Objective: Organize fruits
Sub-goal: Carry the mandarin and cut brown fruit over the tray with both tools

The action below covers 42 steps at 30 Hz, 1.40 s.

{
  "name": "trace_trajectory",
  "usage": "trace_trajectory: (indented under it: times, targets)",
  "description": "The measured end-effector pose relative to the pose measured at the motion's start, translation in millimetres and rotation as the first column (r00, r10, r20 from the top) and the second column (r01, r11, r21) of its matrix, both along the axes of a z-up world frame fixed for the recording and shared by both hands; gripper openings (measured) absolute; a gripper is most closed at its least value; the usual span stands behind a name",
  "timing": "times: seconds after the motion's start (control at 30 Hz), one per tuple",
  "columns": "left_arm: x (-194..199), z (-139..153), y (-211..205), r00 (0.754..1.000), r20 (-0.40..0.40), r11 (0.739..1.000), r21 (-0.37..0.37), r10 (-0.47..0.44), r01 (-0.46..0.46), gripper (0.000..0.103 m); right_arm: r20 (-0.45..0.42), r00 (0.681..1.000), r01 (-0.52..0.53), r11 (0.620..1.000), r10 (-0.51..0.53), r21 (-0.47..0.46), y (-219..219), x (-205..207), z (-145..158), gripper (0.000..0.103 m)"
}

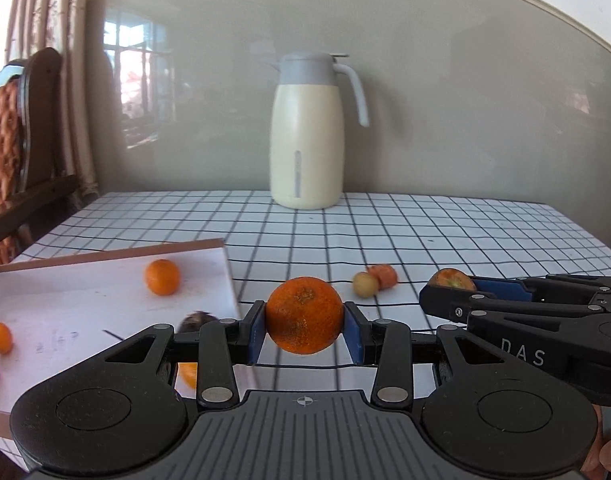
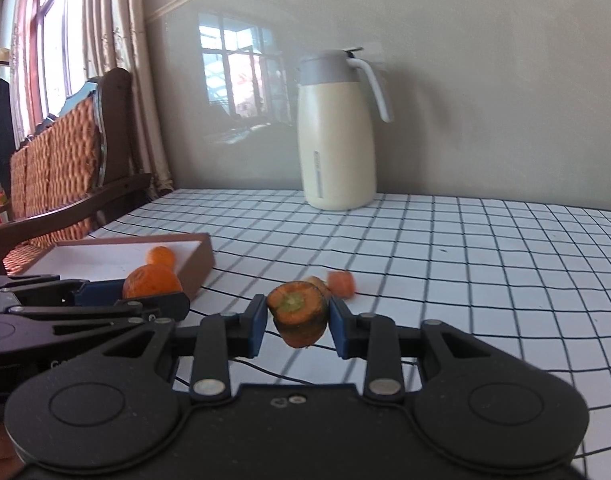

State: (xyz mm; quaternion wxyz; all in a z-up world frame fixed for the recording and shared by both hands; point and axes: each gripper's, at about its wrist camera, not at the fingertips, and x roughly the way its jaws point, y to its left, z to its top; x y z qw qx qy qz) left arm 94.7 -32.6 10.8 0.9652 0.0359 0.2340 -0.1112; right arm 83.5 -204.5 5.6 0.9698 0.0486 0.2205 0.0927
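Note:
My left gripper [image 1: 304, 322] is shut on a large orange [image 1: 304, 315] and holds it above the checked table, just right of a shallow brown-rimmed box [image 1: 105, 254]. The box holds a small orange [image 1: 162, 277], a kumquat [image 1: 1, 337] and other fruit partly hidden behind my gripper. My right gripper [image 2: 297, 320] is shut on a carrot stub [image 2: 298, 314] with a green cut top; it also shows in the left wrist view [image 1: 451, 279]. A carrot piece [image 1: 382, 276] and a small yellowish fruit [image 1: 365, 284] lie on the table between the grippers.
A cream thermos jug [image 1: 305, 136] with a grey lid stands at the back of the table [image 1: 465, 232] against the wall. A wooden chair [image 2: 65, 168] with an orange woven back stands left of the table, by the curtains.

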Motion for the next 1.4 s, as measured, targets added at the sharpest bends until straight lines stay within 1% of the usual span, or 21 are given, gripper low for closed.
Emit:
trace_trajectory:
  times: [0.3,0.53,0.93,1.4]
  targets:
    - [-2,5,35,0.997,0.022,0.997,-0.012,0.08,-0.08,0.041,0.052,0.996,-0.071,0.997,0.07,0.013,35,4,6,0.025]
    - [-6,8,65,0.987,0.037,0.988,-0.026,0.155,-0.154,0.041,0.085,0.991,-0.109,0.994,0.107,0.021,59,7,8,0.025]
    - [-8,6,109,0.965,0.038,0.965,-0.04,0.261,-0.26,0.041,0.107,0.982,-0.16,0.987,0.157,0.015,95,12,7,0.025]
    - [-8,2,140,0.939,0.034,0.939,-0.051,0.341,-0.339,0.041,0.117,0.977,-0.18,0.983,0.176,0.024,115,18,5,0.025]
